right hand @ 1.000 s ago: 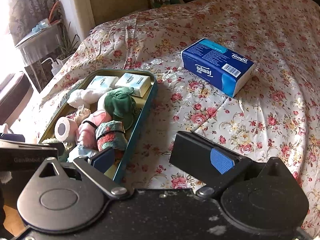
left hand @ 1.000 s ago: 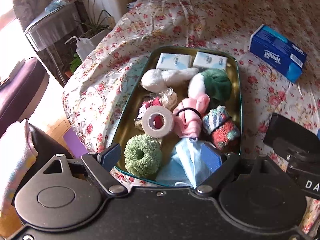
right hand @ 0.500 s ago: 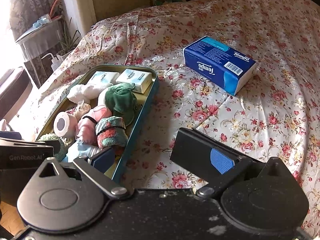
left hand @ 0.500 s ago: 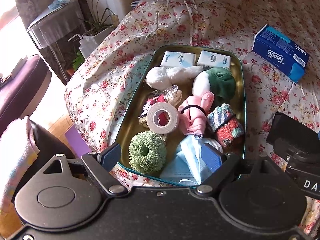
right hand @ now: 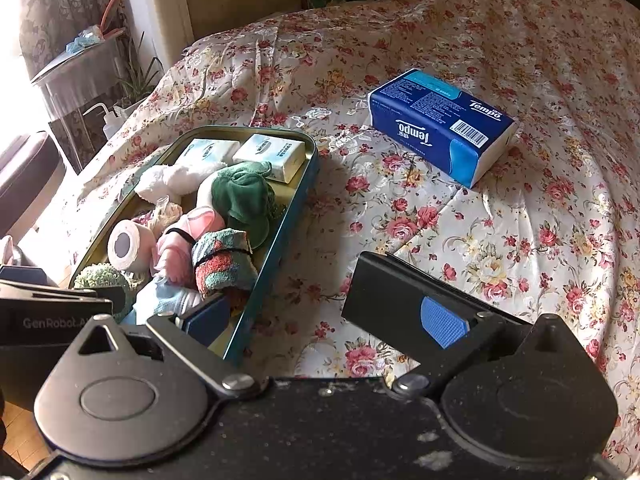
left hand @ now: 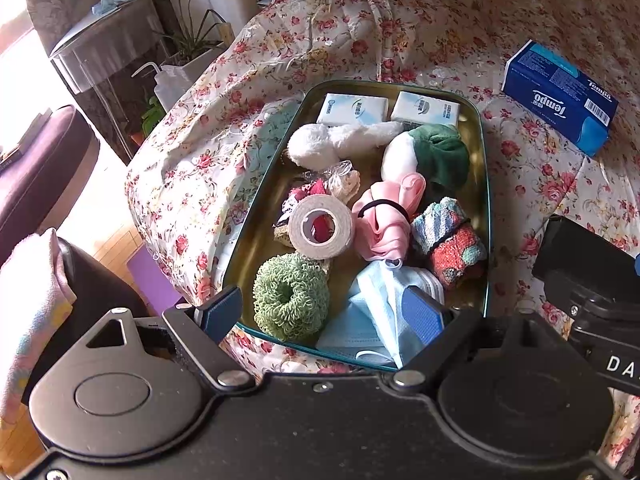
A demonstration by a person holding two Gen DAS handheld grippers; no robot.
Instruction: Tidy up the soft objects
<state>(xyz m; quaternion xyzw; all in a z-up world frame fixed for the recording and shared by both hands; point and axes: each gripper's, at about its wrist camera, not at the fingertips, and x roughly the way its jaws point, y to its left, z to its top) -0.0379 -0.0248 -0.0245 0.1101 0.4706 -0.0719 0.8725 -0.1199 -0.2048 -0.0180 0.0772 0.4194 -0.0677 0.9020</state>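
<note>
A shallow oblong metal tin (left hand: 486, 216) with a gold inside and teal rim sits near the bed's left corner on the floral bedspread (left hand: 400, 32); its long axis runs from the near edge away up the bed.

Inside, from the left: a fuzzy green looped scrunchie (left hand: 290, 298) lies at the near left end, and just beyond it a white roll of tape (left hand: 320, 226) stands on edge, its hole facing the camera. Farther back a white plush bundle (left hand: 316, 148) lies crosswise. In the middle is a pink cloth bundle cinched by a black hair tie (left hand: 386, 220), with a crumpled pale blue face mask (left hand: 380, 308) at the near end. To the right sit a red and blue knitted roll (left hand: 450, 242) and a dark green and white plush piece (left hand: 436, 156). Two white tissue packets (left hand: 426, 108) lie side by side against the far wall.

The left gripper (left hand: 320, 314) hangs over the tin's near end, jaws spread wide, nothing pinched. Well right of the tin, apart on the bedspread, a blue Tempo tissue pack (right hand: 442, 124) lies at a slant. The right gripper (right hand: 324, 318) is over the tin's right rim, jaws spread and empty.
</note>
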